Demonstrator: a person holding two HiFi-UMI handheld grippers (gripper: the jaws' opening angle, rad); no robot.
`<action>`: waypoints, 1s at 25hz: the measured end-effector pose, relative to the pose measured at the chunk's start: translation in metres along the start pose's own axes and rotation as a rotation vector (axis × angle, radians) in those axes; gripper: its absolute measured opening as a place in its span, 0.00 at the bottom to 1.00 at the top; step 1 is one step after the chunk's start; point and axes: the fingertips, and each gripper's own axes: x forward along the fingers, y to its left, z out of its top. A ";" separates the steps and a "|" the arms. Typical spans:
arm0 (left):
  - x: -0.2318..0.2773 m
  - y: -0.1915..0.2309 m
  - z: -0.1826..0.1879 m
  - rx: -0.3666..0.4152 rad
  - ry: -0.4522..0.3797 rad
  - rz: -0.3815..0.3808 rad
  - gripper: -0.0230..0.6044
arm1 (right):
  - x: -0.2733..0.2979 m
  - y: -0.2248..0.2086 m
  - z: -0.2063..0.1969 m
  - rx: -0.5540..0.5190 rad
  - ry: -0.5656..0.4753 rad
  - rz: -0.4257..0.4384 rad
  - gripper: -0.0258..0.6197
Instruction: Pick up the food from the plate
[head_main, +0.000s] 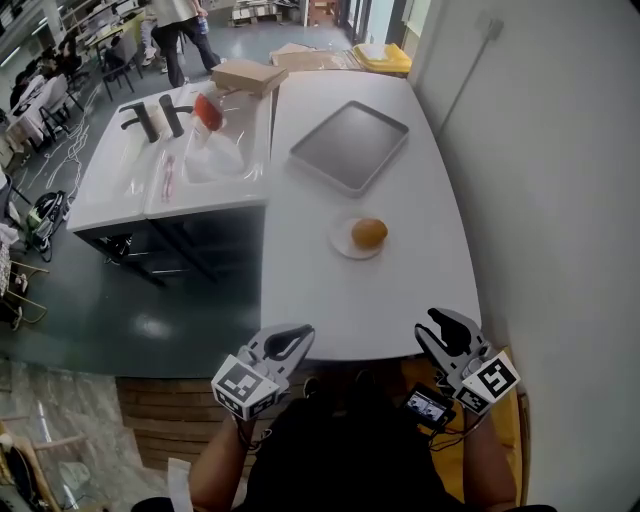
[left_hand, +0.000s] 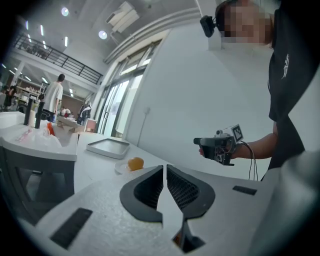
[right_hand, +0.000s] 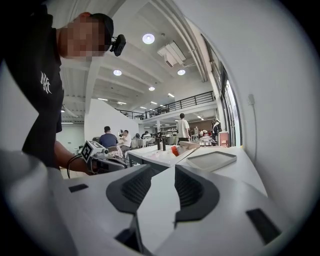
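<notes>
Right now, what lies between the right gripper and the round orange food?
Bare white tabletop, per the head view, from the right gripper to the food on its small white plate.

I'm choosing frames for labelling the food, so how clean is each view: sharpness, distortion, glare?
Head view: evenly lit and sharp, with mild bending at the edges; the round orange food on its small white plate casts only a soft shadow. Left gripper view: strong fisheye and dark corners, with the food small but clear. Right gripper view: same fisheye, the round ceiling lights flare, and the food is out of frame.
</notes>
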 end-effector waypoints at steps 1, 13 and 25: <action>0.000 0.002 0.000 -0.004 -0.003 -0.005 0.06 | 0.000 -0.001 0.003 -0.002 0.000 -0.006 0.22; 0.019 0.012 0.026 0.029 -0.013 0.028 0.06 | 0.010 -0.026 0.019 -0.034 0.011 0.007 0.23; 0.099 0.014 0.030 0.035 0.030 0.067 0.17 | 0.077 -0.084 0.013 -0.044 0.022 0.147 0.29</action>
